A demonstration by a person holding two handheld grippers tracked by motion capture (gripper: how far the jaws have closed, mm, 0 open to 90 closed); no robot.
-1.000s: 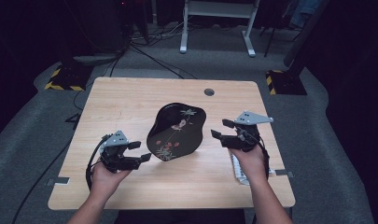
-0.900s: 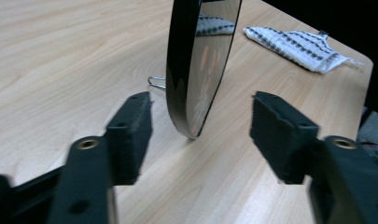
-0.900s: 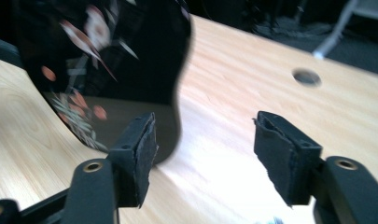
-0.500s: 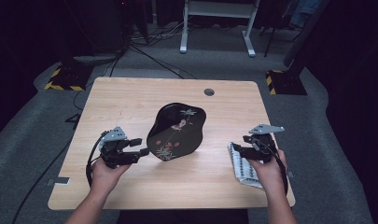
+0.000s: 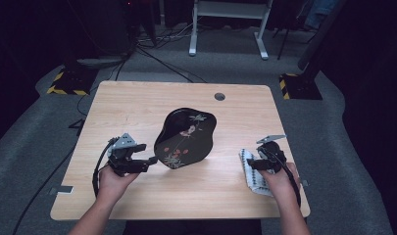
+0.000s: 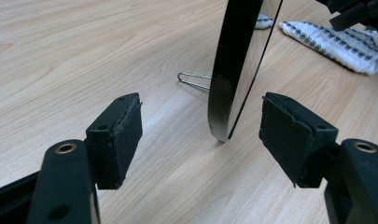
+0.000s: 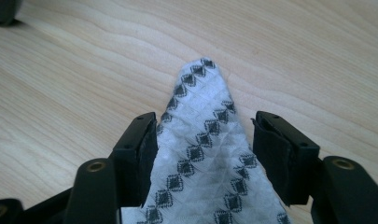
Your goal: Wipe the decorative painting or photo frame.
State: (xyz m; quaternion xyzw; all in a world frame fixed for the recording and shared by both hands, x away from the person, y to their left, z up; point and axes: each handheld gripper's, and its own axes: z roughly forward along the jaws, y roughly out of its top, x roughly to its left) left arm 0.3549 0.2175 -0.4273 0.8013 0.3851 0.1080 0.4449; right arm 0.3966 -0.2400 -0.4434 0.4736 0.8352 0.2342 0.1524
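From the high view, one black lacquered tray (image 5: 185,138) with a flower pattern stands on edge at the middle of the worktop (image 5: 137,103), leaning back, and it serves as our landmark. The left tongs (image 5: 149,153) sit just left of the tray's lower edge; the right tongs (image 5: 251,164) are well off to its right, down over one white cloth (image 5: 252,172) with a dark diamond print. Now the left gripper view gives what the overhead cannot: the tray's thin glossy rim (image 6: 235,70) runs between the two pads, touching neither, the jaws having just been opening, and a wire stand (image 6: 192,80) props the tray from behind. It also catches the cloth (image 6: 326,39) beyond the tray. The right gripper view brings the cloth (image 7: 203,154) close, a folded strip lying between spread jaws; the left pad looks to brush its edge, the right pad stands clear, jaws just opening a little, nothing clamped. Count: one tray, one wire stand, one cloth, two tongs, two hands.
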